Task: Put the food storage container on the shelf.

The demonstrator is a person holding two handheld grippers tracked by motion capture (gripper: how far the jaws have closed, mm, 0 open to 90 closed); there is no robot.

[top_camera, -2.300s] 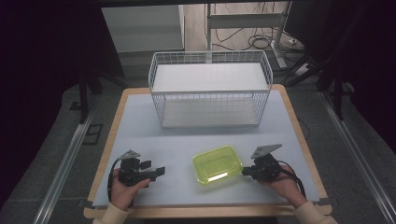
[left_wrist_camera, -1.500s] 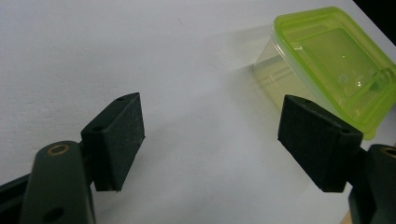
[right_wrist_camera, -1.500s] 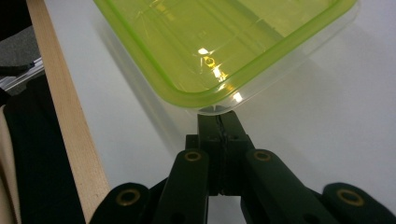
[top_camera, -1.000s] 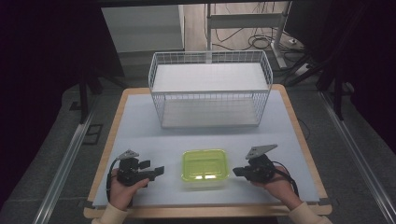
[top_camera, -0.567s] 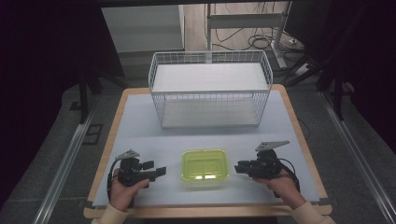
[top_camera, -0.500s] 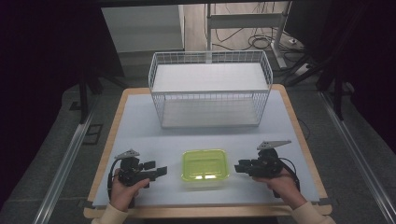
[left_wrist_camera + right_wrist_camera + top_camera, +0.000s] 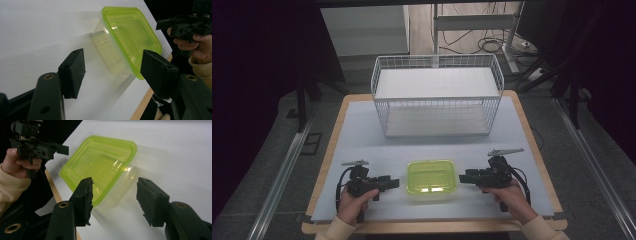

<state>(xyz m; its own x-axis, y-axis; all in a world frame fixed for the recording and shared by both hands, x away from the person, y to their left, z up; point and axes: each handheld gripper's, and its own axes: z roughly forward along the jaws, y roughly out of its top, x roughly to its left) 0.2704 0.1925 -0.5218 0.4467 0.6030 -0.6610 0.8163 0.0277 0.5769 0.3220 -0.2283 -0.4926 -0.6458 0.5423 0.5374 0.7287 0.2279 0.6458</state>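
1. Container w/ green lid (image 7: 431,176): clear tub, lid on, flat on white table cover (image 7: 362,135), near front edge, midway betw. both grippers. Touched by neither. Contents not discernible through lid glare.
2. Left gripper (image 7: 387,183): held in left hand (image 7: 353,199), low at front left, tips aimed at container's left side, just beside it. Jaws spread wide in left gripper view (image 7: 113,72), nothing betw. them. Container (image 7: 127,37) ahead, its near wall blurred; lower parts of jaws cut off by frame bottom.
3. Right gripper (image 7: 466,177): held in right hand (image 7: 511,196), front right, tips aimed at container's right side, small gap. Jaws wide apart in right gripper view (image 7: 113,197), empty. Container's near corner (image 7: 100,170) partly behind the left-hand jaw in that view.
4. Wire basket (image 7: 437,95): white, at rear centre of table, well apart from container. Interior hard to read through mesh.
5. Forearms: cut off at bottom edge of high view; cream sleeves (image 7: 544,229) only partly seen.
6. Surroundings: dark both sides, detail not readable.
7. Change vs 2.3 s ago: container then skewed, nearer right gripper; now squared up and centred. Right gripper backed off slightly since 1.0 s ago. Left gripper unchanged in place.
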